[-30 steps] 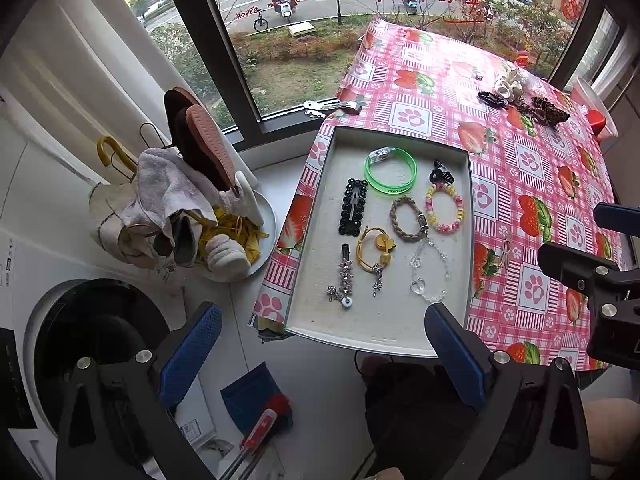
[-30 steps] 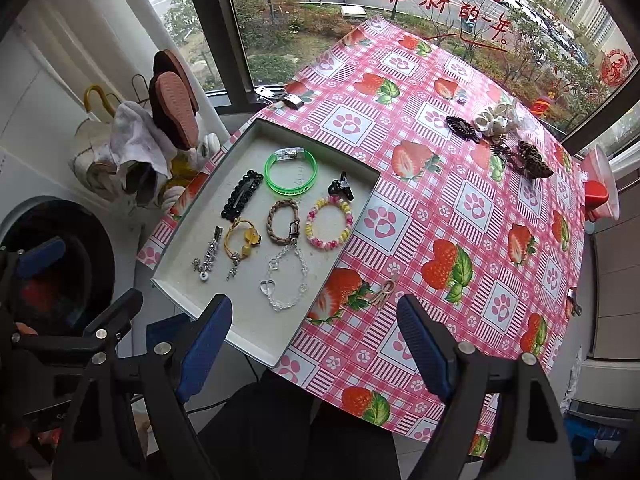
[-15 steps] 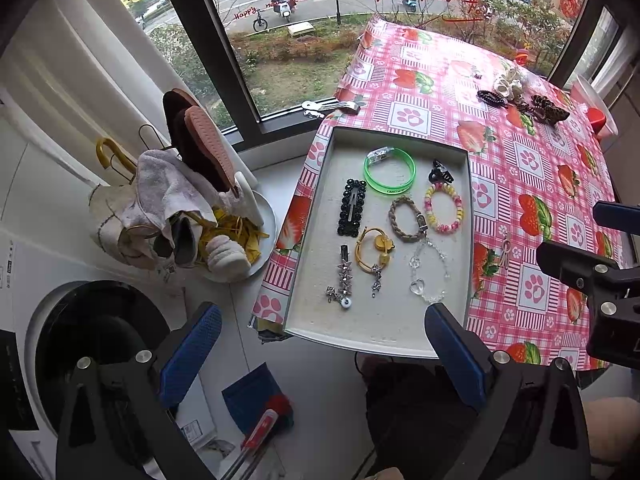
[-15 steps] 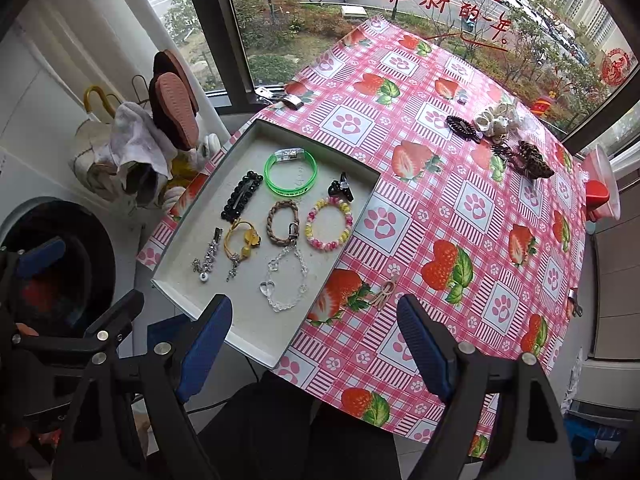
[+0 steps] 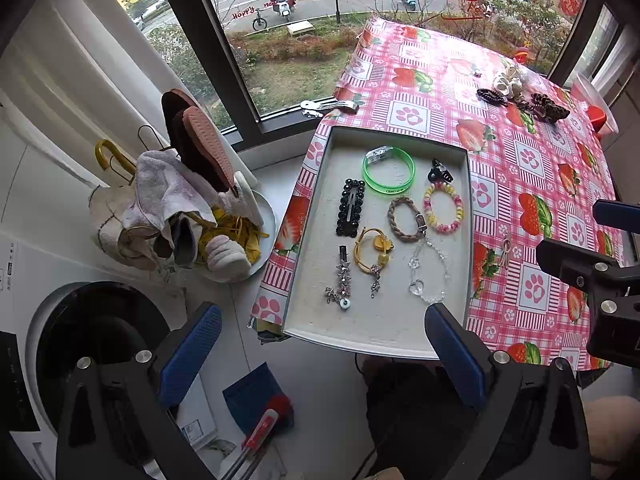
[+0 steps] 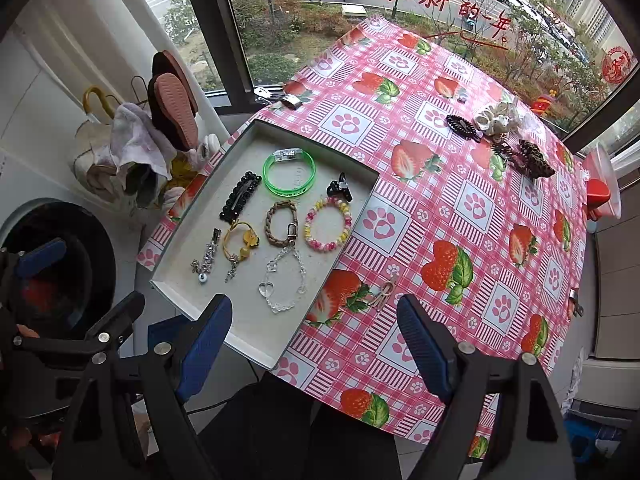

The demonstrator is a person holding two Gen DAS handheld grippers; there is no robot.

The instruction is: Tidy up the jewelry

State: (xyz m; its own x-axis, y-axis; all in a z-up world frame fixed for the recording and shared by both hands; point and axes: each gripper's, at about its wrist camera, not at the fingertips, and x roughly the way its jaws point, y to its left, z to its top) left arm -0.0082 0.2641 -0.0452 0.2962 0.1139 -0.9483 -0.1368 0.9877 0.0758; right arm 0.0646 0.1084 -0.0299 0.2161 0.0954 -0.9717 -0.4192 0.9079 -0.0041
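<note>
A grey tray lies at the table's left end. It holds a green bangle, a black hair clip, a braided bracelet, a pink-yellow bead bracelet, a clear heart bracelet and several small charms. A small beige piece lies on the cloth beside the tray. More hair pieces lie at the far right. My left gripper and my right gripper are open and empty, held above the tray's near edge.
The table has a pink strawberry cloth. A bowl with cloths and slippers stands on a white washing machine left of the table. A window runs behind. A red container is at the far right.
</note>
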